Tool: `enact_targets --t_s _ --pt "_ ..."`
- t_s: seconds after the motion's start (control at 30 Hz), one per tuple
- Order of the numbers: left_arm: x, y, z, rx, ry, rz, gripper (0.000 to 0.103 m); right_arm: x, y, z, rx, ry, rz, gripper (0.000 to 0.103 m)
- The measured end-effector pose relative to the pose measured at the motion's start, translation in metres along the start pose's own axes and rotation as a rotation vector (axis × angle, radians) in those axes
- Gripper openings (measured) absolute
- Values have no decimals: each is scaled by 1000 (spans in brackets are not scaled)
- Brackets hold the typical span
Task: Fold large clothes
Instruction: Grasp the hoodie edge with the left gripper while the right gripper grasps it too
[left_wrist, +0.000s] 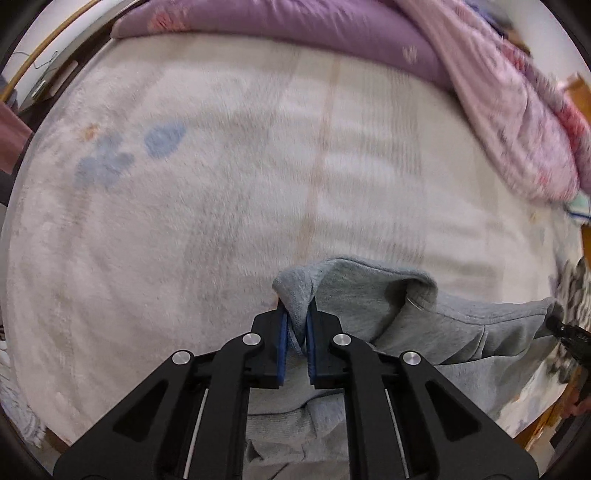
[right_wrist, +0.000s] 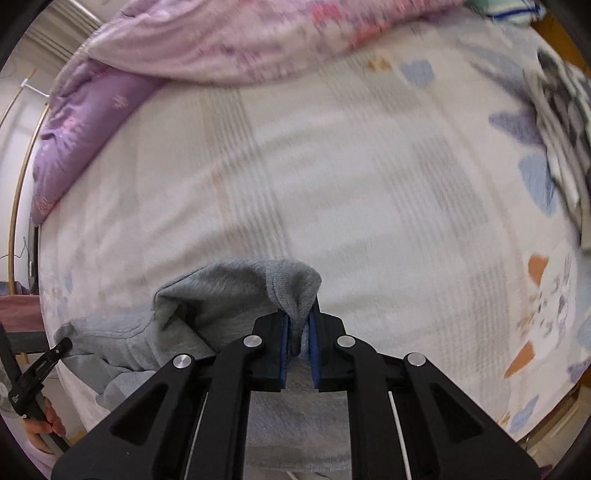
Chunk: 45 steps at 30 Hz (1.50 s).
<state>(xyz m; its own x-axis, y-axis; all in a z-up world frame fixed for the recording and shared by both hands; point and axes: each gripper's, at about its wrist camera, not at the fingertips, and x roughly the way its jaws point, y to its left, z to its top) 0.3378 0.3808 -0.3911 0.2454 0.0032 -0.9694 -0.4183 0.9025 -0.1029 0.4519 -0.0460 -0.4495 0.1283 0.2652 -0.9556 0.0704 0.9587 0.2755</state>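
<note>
A grey sweatshirt (left_wrist: 424, 317) hangs stretched between both grippers above a white patterned bed. My left gripper (left_wrist: 296, 314) is shut on a bunched corner of the grey fabric, which pokes up between the blue pads. The right gripper (right_wrist: 300, 315) is likewise shut on the other corner of the grey sweatshirt (right_wrist: 207, 302). In the left wrist view the right gripper (left_wrist: 569, 334) shows at the far right edge at the cloth's other end. The left gripper (right_wrist: 40, 365) appears at the lower left of the right wrist view, held by a hand (right_wrist: 40, 430). The garment's lower part is hidden under the grippers.
The bed (left_wrist: 184, 221) has a white blanket with blue and orange prints. A purple quilt (left_wrist: 295, 26) and a pink quilt (left_wrist: 517, 122) lie heaped along the far side. A black-and-white patterned garment (right_wrist: 561, 125) lies at the right edge. A wooden bed frame (right_wrist: 550, 424) borders the near right.
</note>
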Motion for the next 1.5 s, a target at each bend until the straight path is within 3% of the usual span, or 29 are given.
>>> enact_targets --t_s 0.17,0.3,0.5,0.57,0.63,0.67,0.7,0.73,0.77,0.8,0.83,0.87,0.97,1.0,1.03,1.07,1.1,1.13,1.17,1.2,1.5 --pt "-12 -22 37 25 -48 -1 8 -16 13 41 -15 -32 23 8" --pt "5 -38 71 46 -45 9 9 -7 30 82 -57 -31 1 9" --pt "71 -54 107 100 36 46 9 60 38 125 -102 90 -46 9" --pt "103 -53 113 120 81 72 15 88 36 132 -106 143 -58 10" --pt "126 -48 116 130 113 117 23 118 32 138 -125 212 -93 18" --pt "132 -46 118 137 126 129 43 127 29 141 -125 228 -107 28" --pt "140 -43 119 153 151 143 57 136 25 144 -130 254 -106 48" --pt "146 -41 121 177 172 136 75 140 24 146 -142 270 -98 61" --pt "148 -39 121 197 173 125 77 142 24 147 -174 273 -84 76" --pt "149 -37 121 220 177 109 79 141 25 148 -211 267 -71 81" --pt "155 -35 121 241 205 93 89 140 27 148 -257 261 -66 83" --pt "159 -33 121 245 225 85 90 142 31 148 -321 264 -77 89" --pt "170 -31 121 249 255 48 90 158 37 145 -426 305 -117 90" --pt "171 -31 122 256 249 51 88 167 39 144 -461 323 -134 89" --pt "171 -32 121 268 243 56 78 171 41 142 -480 326 -139 87" --pt "165 -35 121 301 218 44 57 173 43 140 -507 303 -140 77" --pt "160 -37 120 329 204 34 42 171 45 138 -520 283 -133 61" --pt "157 -38 121 342 201 31 13 167 46 136 -525 266 -121 48" --pt "153 -37 123 324 209 14 12 160 47 135 -512 247 -99 12" --pt "150 -36 124 309 208 18 12 156 46 135 -486 249 -75 7" --pt "102 -42 110 293 106 65 11 102 39 125 -390 159 -59 7"
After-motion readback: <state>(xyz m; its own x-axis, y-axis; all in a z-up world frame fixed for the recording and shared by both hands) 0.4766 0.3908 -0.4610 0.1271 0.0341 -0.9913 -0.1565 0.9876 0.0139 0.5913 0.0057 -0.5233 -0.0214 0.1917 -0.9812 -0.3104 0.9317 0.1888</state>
